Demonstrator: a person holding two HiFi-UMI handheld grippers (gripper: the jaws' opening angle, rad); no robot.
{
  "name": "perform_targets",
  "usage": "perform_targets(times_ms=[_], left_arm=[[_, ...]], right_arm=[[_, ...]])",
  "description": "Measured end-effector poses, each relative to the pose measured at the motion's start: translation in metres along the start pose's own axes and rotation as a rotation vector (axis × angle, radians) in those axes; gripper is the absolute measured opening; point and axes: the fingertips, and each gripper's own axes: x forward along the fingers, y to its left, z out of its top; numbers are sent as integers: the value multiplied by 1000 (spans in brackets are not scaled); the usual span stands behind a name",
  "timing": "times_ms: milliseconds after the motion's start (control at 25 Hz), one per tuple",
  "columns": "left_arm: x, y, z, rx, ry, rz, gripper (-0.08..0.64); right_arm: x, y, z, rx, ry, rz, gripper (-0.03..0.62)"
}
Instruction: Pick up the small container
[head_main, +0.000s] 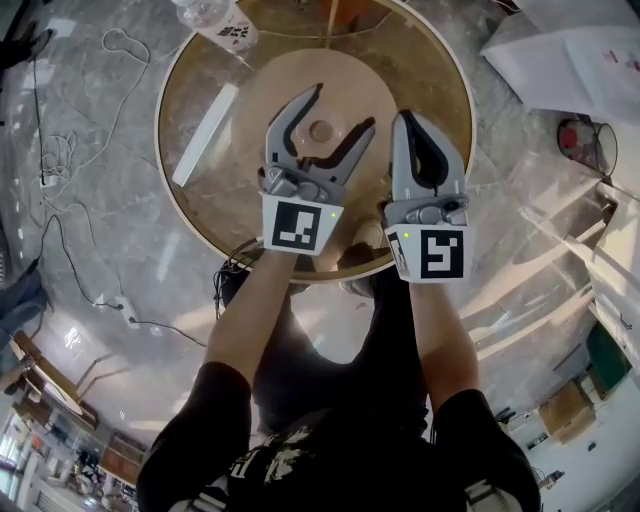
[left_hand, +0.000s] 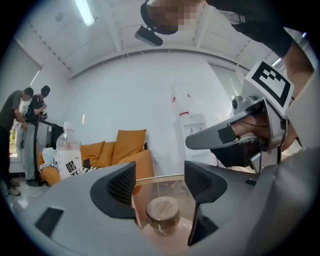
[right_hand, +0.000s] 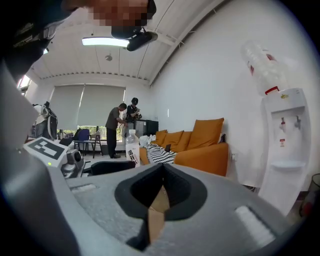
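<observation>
left gripper (head_main: 342, 108) spread wide around the small container (head_main: 321, 130); right gripper (head_main: 412, 125) pressed together on nothing.
the container stands upright near the middle of the round glass-topped table (head_main: 430, 70), between the left jaws, and neither of the ribbed pads (left_hand: 122, 184) touches it. it is a short round jar with a flat, matte brown lid, and is probably light and rigid. its side wall may be smooth and slippery, possibly breakable. best gripped across the lid's rim or just below, pads square, squeezing gently.
</observation>
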Motion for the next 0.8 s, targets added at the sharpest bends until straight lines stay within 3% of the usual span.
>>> perform_targets(times_ms=[280, 440, 720, 800], left_arm=[[5, -8, -24, 3, 25, -16, 296], [4, 2, -27, 5, 20, 1, 153], [4, -4, -32, 116, 50, -29, 96], [4, -2, -31, 101, 49, -41, 83]], right_arm=[[1, -11, -37, 26, 51, -30, -3], [4, -12, -50, 33, 69, -27, -3], [9, -6, -57, 39, 84, -15, -4], [8, -6, -59, 43, 92, -16, -3]])
